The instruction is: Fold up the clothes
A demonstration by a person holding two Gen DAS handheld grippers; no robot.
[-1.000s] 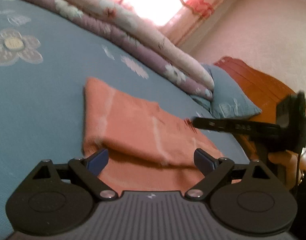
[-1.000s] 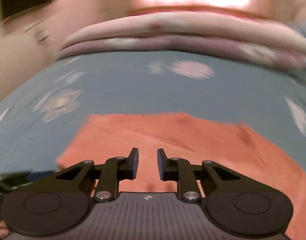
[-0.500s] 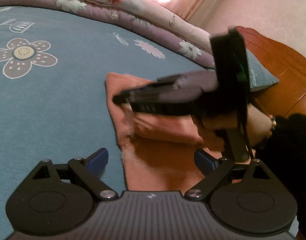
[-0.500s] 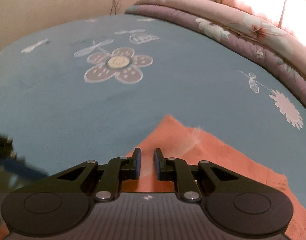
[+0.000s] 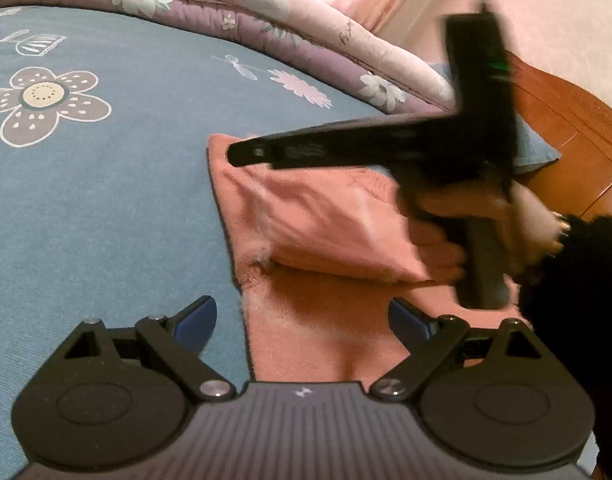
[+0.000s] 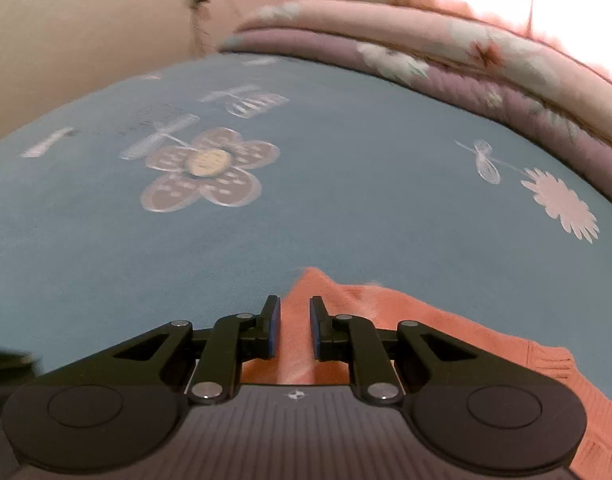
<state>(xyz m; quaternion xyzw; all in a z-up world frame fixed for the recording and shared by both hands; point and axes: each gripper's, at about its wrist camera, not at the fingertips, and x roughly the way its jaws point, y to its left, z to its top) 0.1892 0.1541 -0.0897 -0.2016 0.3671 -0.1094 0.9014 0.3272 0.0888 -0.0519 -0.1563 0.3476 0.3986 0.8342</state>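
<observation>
Orange garment [image 5: 326, 232] folded on blue bedsheet [image 5: 106, 200]. Left gripper [image 5: 302, 320] spread wide above near edge; right gripper [image 6: 294, 326] nearly closed over far corner, nothing clamped

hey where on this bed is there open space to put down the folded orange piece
The blue bedsheet is bare between the orange garment and the big flower print, and onward toward the rolled quilt. It is crowded on the garment's other side, where the right gripper, the hand and the pillow sit.
</observation>
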